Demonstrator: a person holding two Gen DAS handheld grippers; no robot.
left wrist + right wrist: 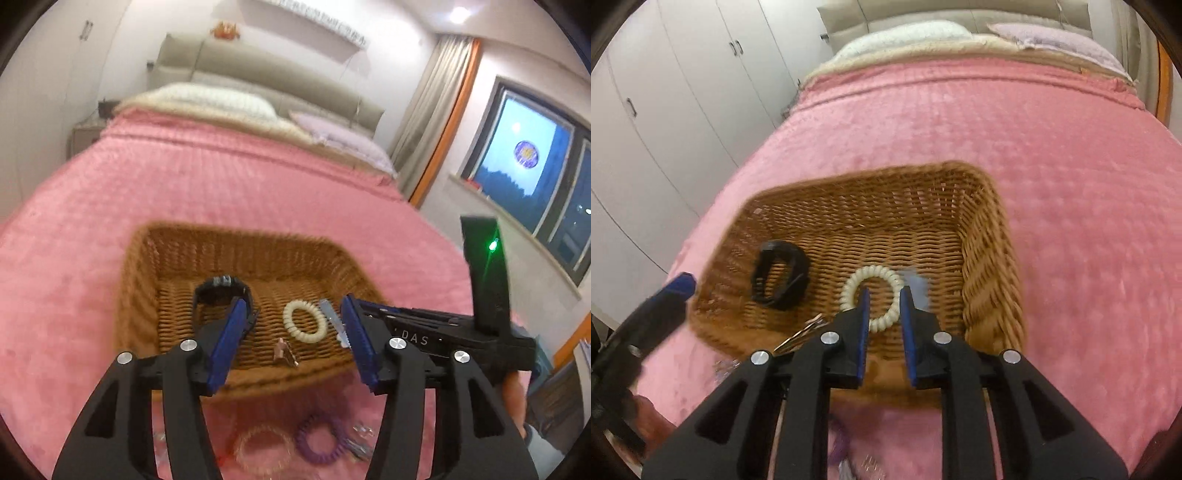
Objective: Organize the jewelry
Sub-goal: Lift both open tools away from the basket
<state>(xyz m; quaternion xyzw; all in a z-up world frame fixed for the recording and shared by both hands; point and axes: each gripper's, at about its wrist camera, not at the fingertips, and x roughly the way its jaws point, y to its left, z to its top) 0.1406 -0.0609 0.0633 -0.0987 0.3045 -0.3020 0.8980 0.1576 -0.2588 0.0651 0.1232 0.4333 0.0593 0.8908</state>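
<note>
Blue-padded right gripper (884, 295) parted, empty.

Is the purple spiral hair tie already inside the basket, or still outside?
Outside. The purple hair tie lies on the pink blanket, in front of the basket.

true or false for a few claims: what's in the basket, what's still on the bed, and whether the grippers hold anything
1. A black watch lies inside the wicker basket. True.
2. The cream spiral hair tie is on the pink blanket outside the basket. False: it lies on the basket floor.
3. A purple spiral hair tie lies on the blanket in front of the basket. True.
4. The left gripper is clamped on the watch. False: its jaws stand wide apart, holding nothing.
5. The right gripper has its jaws apart above the basket. True.
</note>
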